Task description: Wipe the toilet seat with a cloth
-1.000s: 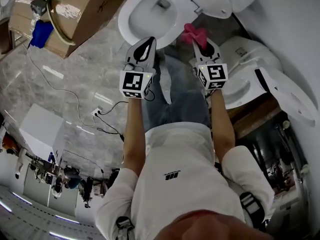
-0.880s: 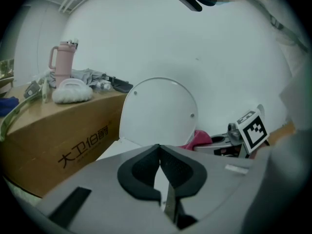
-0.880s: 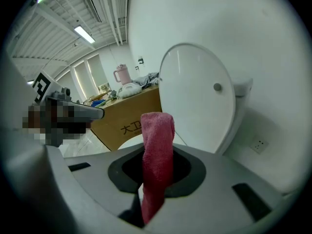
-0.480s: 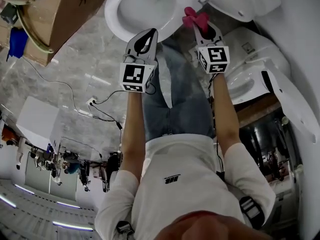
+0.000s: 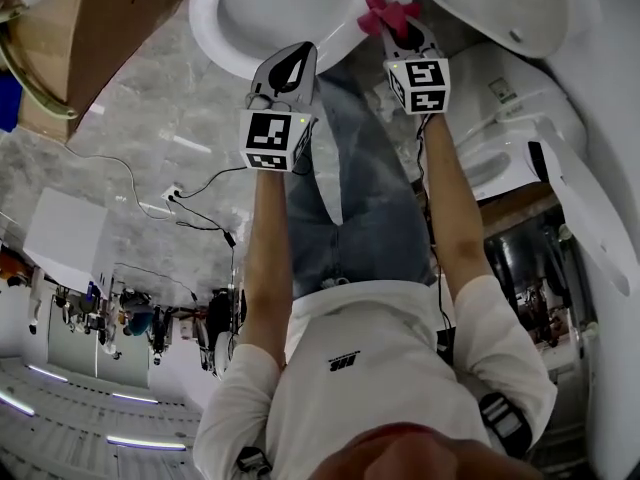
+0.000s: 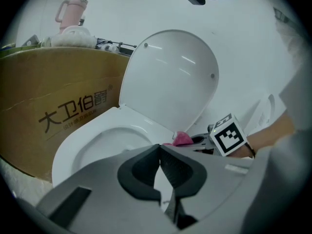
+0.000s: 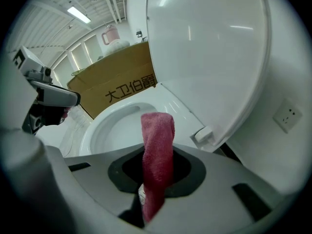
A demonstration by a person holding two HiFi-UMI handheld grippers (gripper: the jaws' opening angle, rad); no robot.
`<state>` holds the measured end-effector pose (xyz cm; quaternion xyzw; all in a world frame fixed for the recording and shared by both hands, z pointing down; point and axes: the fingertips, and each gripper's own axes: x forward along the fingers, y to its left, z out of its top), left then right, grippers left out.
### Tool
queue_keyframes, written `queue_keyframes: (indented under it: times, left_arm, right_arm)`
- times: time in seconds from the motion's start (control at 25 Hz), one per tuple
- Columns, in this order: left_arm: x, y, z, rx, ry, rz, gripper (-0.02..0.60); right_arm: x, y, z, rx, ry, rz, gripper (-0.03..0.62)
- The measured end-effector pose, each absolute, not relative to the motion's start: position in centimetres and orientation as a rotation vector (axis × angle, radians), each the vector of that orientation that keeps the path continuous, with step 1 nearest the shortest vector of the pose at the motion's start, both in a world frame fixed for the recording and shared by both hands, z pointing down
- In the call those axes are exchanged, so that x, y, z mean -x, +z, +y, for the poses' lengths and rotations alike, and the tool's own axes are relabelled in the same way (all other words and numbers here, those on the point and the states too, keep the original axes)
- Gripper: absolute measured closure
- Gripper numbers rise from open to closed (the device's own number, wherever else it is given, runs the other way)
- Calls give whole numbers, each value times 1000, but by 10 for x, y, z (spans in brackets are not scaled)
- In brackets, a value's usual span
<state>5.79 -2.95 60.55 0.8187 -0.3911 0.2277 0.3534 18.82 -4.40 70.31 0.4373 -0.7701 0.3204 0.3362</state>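
Note:
A white toilet with a raised lid (image 6: 170,77) stands in front of me; its seat rim (image 5: 225,38) curves round the bowl. My right gripper (image 5: 395,30) is shut on a pink cloth (image 5: 385,10), which stands up between the jaws (image 7: 157,150) just above the seat's rear right part, near the hinge (image 7: 204,135). Whether the cloth touches the seat I cannot tell. My left gripper (image 5: 292,63) hovers before the front of the bowl, shut, with nothing between its jaws (image 6: 159,147). The cloth (image 6: 183,139) also shows past them.
A large cardboard box (image 5: 90,18) stands left of the toilet, with a pink cup (image 6: 70,11) behind it. A second white toilet (image 5: 500,138) sits at the right. Cables (image 5: 190,203) lie on the marble floor. A wall socket (image 7: 287,116) is at the right.
Both grippers have moved forward toward the toilet. The pink cloth has gone from the floor side of the bowl to over the seat's rear right part.

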Motion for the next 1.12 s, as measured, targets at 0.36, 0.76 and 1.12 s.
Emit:
queue_keyframes:
  times: [0.36, 0.76, 1.12]
  left_arm:
    - [-48, 624, -11, -2082, 586, -1003, 571]
    - [-27, 630, 10, -2071, 587, -977, 571]
    - [1, 629, 23, -2085, 586, -951, 571]
  right_arm:
    - [-171, 736, -42, -1089, 844, -1993, 542]
    - [-159, 737, -34, -1075, 816, -2002, 543]
    - [-130, 741, -5, -1047, 795, -1964, 543]
